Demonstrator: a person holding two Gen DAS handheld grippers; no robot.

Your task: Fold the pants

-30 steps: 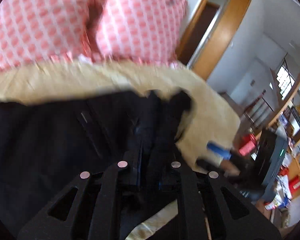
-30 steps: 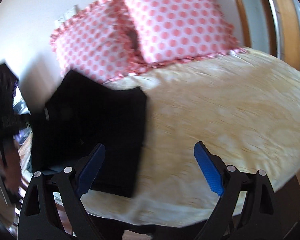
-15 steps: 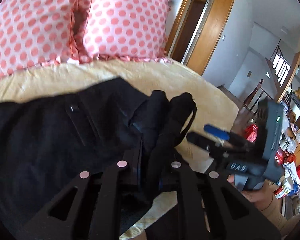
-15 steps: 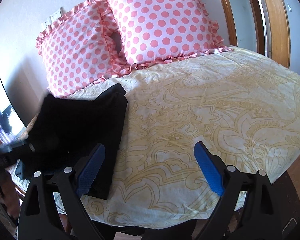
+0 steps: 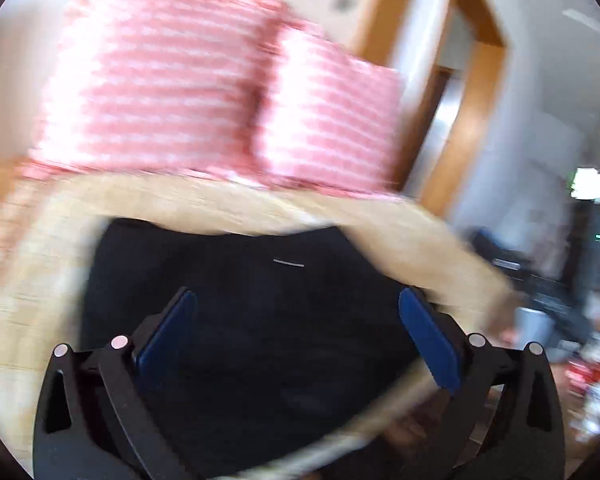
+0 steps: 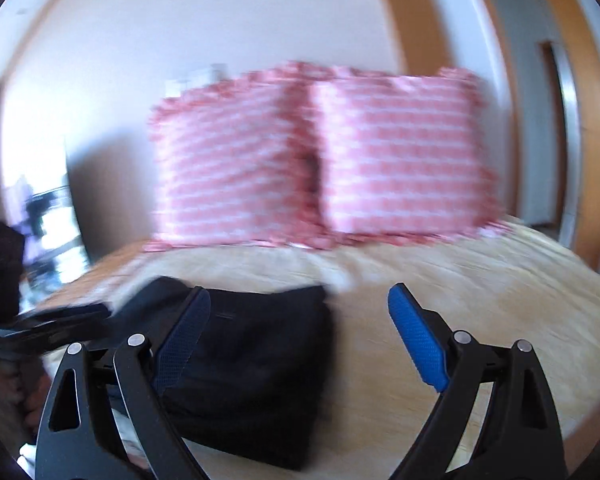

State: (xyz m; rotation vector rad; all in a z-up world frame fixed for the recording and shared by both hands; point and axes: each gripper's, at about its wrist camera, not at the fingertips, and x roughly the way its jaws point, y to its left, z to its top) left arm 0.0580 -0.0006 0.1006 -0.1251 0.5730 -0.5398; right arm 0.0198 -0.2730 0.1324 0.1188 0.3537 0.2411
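We have just let go: our left gripper (image 5: pixel 296 336), clamped on the pants (image 5: pixel 252 320) half a second ago, now gapes wide and empty, as does our right gripper (image 6: pixel 300 336). The pants lie folded at the bed's (image 6: pixel 480 300) left edge. Two pillows (image 6: pixel 320 160) sit clear behind.
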